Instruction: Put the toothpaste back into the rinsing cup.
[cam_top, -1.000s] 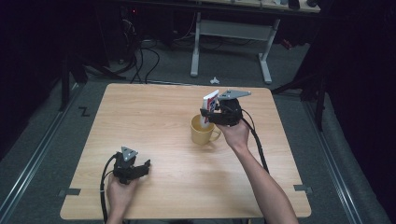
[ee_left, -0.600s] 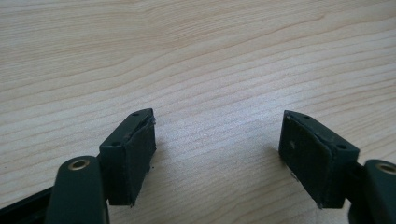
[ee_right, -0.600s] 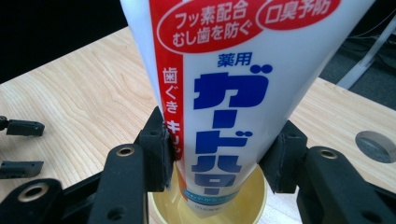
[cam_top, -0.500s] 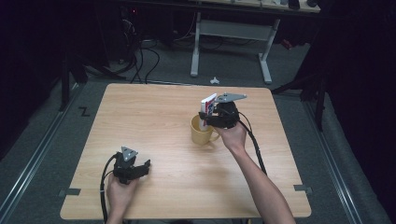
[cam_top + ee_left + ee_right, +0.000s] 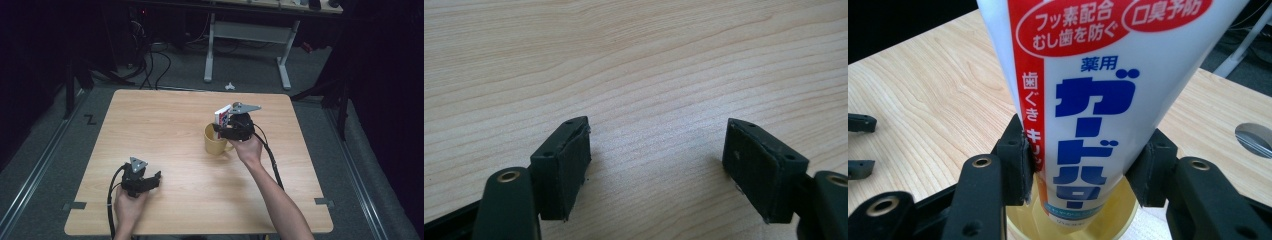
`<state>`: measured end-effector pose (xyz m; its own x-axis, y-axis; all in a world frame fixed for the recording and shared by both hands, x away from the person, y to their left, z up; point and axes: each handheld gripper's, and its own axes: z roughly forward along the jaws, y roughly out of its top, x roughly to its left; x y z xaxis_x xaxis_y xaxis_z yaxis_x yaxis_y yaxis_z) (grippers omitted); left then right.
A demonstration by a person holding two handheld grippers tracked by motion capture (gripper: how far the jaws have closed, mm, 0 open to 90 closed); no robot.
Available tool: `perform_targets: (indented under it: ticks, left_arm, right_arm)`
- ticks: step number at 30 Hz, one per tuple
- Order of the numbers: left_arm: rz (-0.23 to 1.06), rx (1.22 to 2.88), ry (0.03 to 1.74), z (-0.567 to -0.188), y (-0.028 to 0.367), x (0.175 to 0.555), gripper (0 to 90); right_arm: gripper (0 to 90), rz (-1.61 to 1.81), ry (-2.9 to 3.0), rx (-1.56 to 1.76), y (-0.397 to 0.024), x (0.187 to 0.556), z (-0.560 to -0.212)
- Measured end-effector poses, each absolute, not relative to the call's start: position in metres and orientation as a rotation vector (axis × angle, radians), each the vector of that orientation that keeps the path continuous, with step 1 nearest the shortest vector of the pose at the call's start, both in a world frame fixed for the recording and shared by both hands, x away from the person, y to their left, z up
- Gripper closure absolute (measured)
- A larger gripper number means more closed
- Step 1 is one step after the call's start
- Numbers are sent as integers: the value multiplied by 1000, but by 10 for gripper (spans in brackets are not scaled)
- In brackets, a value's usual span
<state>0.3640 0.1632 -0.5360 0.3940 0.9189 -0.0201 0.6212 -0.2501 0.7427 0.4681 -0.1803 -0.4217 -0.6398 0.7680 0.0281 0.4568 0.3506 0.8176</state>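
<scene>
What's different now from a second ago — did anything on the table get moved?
Hardly anything. The right gripper has kept its jaws clamped on the white toothpaste tube, whose lower end is inside the yellow mug; perhaps slightly lower. The mug, the left gripper, open, and the wooden table stayed put.

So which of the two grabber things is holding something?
The right gripper, over the yellow mug: its jaws pinch a toothpaste tube. The left gripper is open, empty.
</scene>
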Motion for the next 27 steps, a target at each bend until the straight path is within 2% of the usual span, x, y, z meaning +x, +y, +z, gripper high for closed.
perform_targets:
  ticks: [27]
  left_arm:
    - [563,1975,1315,-536,163,364,276]
  right_arm:
    - [493,1116,2308,1109,-170,471,-449]
